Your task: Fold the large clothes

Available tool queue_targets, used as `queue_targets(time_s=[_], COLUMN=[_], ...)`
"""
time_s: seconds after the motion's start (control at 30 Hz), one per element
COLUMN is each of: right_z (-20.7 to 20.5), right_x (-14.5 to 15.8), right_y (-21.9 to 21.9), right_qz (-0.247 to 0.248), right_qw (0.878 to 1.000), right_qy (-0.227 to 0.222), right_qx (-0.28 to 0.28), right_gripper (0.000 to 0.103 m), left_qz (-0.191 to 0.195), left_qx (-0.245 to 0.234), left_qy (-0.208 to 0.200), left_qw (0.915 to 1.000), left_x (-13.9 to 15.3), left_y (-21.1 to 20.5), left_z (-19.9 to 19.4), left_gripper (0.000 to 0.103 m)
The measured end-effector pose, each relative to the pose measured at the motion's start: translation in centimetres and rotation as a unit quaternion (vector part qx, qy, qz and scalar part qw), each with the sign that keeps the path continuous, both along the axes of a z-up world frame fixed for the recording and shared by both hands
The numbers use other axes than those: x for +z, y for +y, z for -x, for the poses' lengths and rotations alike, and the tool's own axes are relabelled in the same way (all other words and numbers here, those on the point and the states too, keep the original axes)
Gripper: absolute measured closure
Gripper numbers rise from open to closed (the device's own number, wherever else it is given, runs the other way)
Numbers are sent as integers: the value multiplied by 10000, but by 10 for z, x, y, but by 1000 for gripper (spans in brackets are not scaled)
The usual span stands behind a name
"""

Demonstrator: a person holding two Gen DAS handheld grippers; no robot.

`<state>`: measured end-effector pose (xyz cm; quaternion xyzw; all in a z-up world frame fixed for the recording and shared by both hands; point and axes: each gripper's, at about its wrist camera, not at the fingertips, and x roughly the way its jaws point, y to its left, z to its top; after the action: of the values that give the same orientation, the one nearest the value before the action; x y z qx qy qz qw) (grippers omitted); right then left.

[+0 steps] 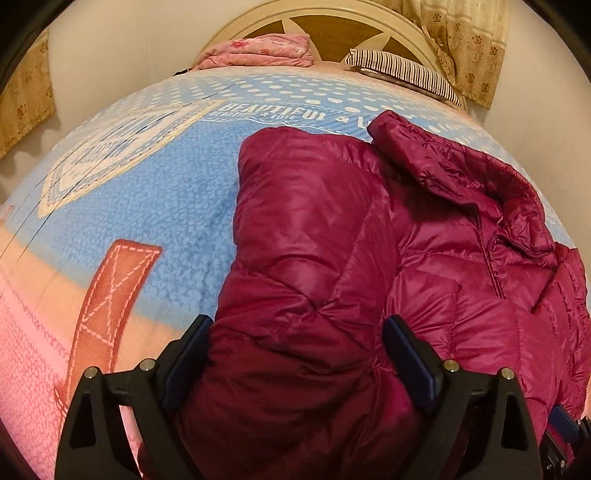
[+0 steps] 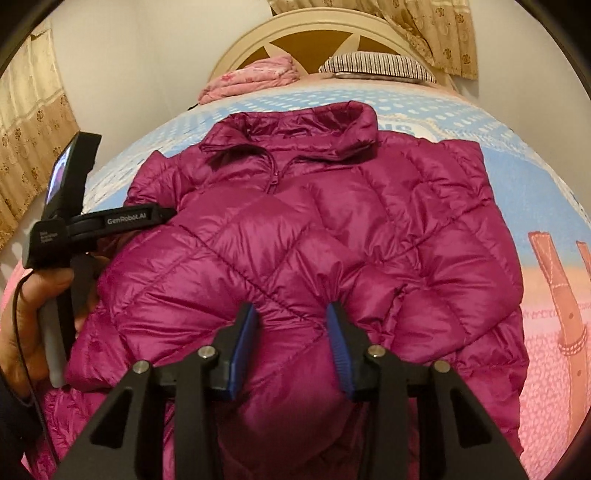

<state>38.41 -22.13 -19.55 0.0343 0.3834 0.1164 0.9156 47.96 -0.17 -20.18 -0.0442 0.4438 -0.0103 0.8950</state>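
Magenta quilted nylon, slick and puffy: the down jacket lies front-up on the patterned blanket, collar toward the headboard, zip closed near the neck.

Risks, as I judge them:
- Shell is slippery and air-filled. A pinch that takes only the outer layer could slide off mid-fold, and the sleeve would flop back.
- Puffed down resists creasing; a folded panel may spring open once let go.
- Both tools work the near half of the jacket. The left tool's body sits just beside the jacket's left shoulder in the right wrist view, so a crossing move could knock one against the other.
- The blanket is soft; a low reach could catch it along with the jacket.

Where things stand:
- Left gripper: jaws spread wide, a thick bunched fold of jacket between them, likely the sleeve. Fabric bulges against both fingers, but I read no squeeze, so released rather than gripping.
- Right gripper: jaws narrowed onto a ridge of the jacket's lower front; the fabric puckers into radiating creases at both blue pads. Clenched on the jacket.
- Person's hand holds the left tool's handle, at the jacket's left edge.
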Motion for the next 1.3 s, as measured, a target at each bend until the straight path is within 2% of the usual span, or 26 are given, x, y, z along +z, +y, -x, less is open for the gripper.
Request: queue_targets(time_s=[0.4,0.83,1.3], right_z=[0,1,2], right_x=[-3,-5,-5], right_y=[15,20,21], right_qz=[457,664,676], right_qw=[9989,9977,9976], right_qy=[-69,-98,-106], right_qx=[-88,-110,-103], right_gripper=[60,60,60], left_qz=[-146,-188,-183], left_qx=[-21,-31,-39], left_qy=[50,72,72], left_qw=[9999,9998,9998], left_x=[-3,-5,-6], left_y=[-4,-8,-7], left_z=[-2,-6,-7], left_gripper=[7,6,5])
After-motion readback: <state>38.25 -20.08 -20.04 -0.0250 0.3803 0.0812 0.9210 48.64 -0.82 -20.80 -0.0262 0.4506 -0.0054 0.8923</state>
